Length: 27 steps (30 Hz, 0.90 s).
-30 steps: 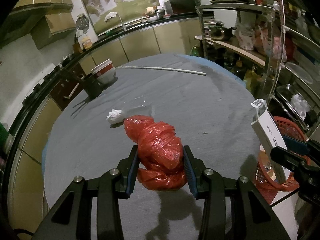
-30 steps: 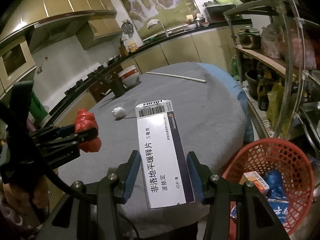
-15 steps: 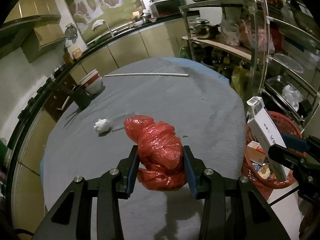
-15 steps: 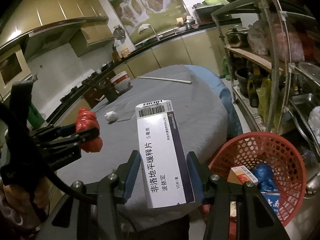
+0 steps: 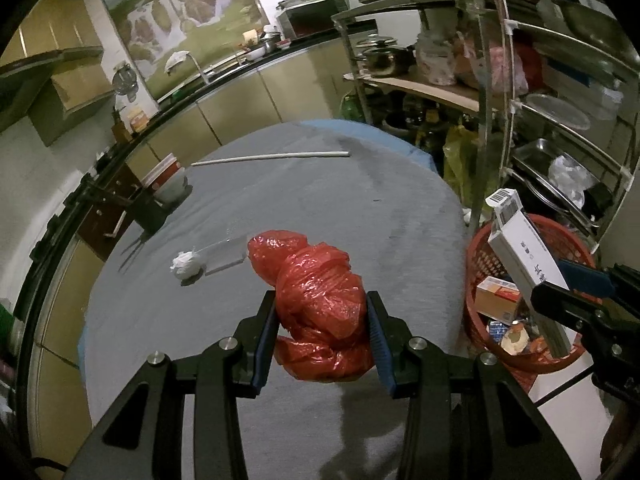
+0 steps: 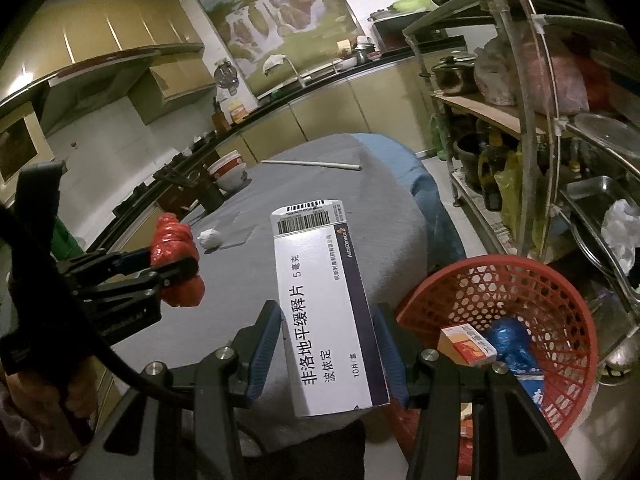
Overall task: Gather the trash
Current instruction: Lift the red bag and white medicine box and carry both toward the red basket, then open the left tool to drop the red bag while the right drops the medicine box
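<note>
My left gripper [image 5: 322,312] is shut on a crumpled red plastic bag [image 5: 316,292] and holds it above the grey round table [image 5: 280,200]; it also shows in the right wrist view [image 6: 176,258]. My right gripper [image 6: 326,334] is shut on a white medicine box [image 6: 324,308] with a barcode, held beside the table's right edge, left of a red mesh basket [image 6: 516,280]. The box also shows in the left wrist view [image 5: 524,256] over the basket [image 5: 480,264]. A crumpled white paper ball [image 5: 185,265] lies on the table.
The basket holds a small orange box [image 6: 468,340] and blue trash [image 6: 512,344]. A white rod [image 5: 272,157], stacked bowls [image 5: 166,180] and a dark cup [image 5: 150,214] stand at the table's far side. A metal shelf rack [image 5: 500,100] stands on the right.
Both grippers have drifted back and to the right with their loads. The red basket has come further into both views, and the medicine box now sits over it in the left wrist view.
</note>
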Motion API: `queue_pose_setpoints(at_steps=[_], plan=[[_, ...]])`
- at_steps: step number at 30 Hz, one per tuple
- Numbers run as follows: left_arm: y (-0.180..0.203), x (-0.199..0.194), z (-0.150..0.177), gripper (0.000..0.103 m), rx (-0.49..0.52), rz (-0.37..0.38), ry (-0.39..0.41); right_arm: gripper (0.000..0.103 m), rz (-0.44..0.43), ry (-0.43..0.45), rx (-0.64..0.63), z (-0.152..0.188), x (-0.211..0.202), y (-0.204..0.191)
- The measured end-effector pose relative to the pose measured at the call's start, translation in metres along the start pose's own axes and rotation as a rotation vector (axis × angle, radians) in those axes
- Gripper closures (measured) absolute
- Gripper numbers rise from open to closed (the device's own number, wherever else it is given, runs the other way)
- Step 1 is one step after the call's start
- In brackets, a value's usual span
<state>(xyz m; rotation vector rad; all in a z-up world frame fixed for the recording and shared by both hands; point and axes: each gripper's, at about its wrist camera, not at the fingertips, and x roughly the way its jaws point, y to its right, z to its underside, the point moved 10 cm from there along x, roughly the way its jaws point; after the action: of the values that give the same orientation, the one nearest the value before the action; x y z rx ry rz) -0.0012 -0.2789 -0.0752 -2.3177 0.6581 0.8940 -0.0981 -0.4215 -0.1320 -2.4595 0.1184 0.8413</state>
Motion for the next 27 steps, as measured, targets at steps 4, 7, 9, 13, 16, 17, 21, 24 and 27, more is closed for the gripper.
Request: queue_pose_setpoints(at_steps=[4,7,9,13,16,17,21,24,27], plan=[[0.009,-0.002,-0.002,0.059,0.022,0.012,0.004,0.052,0.010,0.004,0.011,0.002,-0.004,0.008],[0.017,-0.003,-0.003,0.059,0.039,0.017,0.006,0.052,0.018,0.007,0.021,0.003,-0.008,0.014],[0.020,-0.003,-0.004,0.059,0.046,0.022,0.007,0.052,0.022,0.006,0.028,0.004,-0.010,0.018],[0.027,-0.004,-0.005,0.059,0.058,0.027,0.007,0.052,0.030,0.006,0.039,0.007,-0.013,0.024],[0.031,-0.004,-0.005,0.059,0.069,0.030,0.008,0.052,0.036,0.007,0.042,0.008,-0.015,0.027],[0.032,-0.005,-0.005,0.059,0.074,0.032,0.009,0.052,0.037,0.008,0.045,0.009,-0.016,0.028],[0.039,-0.005,-0.007,0.059,0.089,0.039,0.010,0.052,0.045,0.011,0.054,0.010,-0.020,0.031],[0.046,-0.005,-0.008,0.059,0.102,0.048,0.011,0.052,0.056,0.014,0.059,0.011,-0.023,0.036],[0.052,-0.006,-0.010,0.059,0.115,0.056,0.012,0.052,0.069,0.015,0.074,0.012,-0.026,0.044]])
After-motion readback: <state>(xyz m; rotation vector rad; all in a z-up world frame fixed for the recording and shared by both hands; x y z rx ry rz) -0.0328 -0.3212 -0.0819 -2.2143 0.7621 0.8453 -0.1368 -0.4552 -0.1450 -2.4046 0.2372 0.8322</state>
